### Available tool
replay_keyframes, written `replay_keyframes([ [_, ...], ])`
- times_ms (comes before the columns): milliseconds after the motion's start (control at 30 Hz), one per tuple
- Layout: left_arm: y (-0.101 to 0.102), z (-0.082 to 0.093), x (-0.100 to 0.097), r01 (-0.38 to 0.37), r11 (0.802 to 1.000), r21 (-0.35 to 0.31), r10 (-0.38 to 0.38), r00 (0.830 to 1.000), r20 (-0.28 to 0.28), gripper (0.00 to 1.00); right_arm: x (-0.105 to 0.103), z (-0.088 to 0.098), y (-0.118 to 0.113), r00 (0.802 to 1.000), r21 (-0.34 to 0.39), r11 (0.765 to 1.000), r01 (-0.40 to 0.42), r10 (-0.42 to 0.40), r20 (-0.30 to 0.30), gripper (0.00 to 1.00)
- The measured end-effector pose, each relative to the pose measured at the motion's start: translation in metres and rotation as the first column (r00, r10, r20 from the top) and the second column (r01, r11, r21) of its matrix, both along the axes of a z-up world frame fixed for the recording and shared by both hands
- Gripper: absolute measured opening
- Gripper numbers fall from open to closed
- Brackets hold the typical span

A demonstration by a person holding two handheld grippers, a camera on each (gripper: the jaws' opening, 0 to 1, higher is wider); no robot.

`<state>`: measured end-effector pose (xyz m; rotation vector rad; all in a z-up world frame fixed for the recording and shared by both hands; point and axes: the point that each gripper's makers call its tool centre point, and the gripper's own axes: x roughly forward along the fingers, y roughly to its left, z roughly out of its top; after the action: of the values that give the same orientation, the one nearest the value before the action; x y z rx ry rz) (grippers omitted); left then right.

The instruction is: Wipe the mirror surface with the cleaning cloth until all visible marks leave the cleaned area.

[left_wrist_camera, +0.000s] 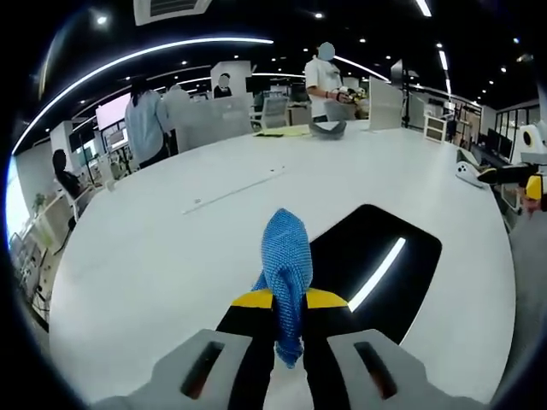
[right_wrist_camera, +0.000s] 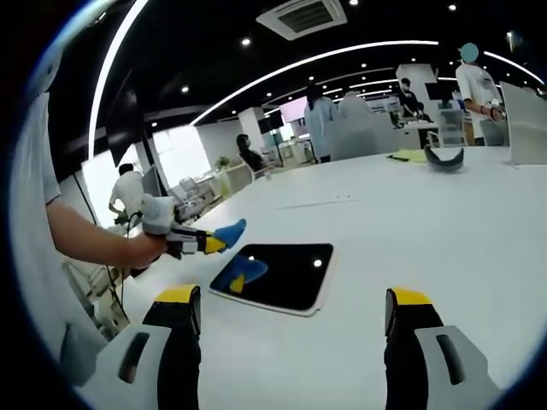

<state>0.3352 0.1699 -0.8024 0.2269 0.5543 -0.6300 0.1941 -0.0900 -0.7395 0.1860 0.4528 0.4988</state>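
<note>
Clamped between the left gripper [left_wrist_camera: 289, 318] jaws, the cloth [left_wrist_camera: 286, 265] hangs above the mirror [left_wrist_camera: 385, 256] at lower centre, probably ready to wipe. From the right gripper view, the right gripper [right_wrist_camera: 291, 329] stands released, and the cloth seems clear of the glass.

no readable text, labels or signs, far background perhaps too blurred

A wide white table [left_wrist_camera: 171, 248] fills the foreground. At its far end lie a yellow sheet [left_wrist_camera: 284, 131] and a dark curved object [left_wrist_camera: 328, 128], with a grey panel [left_wrist_camera: 385, 104] upright beside them. People [left_wrist_camera: 147, 124] stand behind the table. A vent [right_wrist_camera: 306, 16] sits in the dark ceiling.
</note>
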Motion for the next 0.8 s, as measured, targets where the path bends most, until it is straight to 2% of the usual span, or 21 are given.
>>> replay_keyframes([
  [567, 0.001, -0.004, 0.019, -0.04, 0.999, -0.003, 0.04, 0.999, 0.005, 0.08, 0.006, -0.005, -0.001, 1.0, 0.002, 1.0, 0.006, -0.006, -0.016, 0.88],
  [800, -0.001, -0.01, 0.027, -0.049, 0.999, 0.002, 0.049, 0.999, -0.002, 0.08, 0.007, -0.007, -0.003, 1.0, 0.006, 1.0, 0.015, -0.015, -0.021, 0.88],
])
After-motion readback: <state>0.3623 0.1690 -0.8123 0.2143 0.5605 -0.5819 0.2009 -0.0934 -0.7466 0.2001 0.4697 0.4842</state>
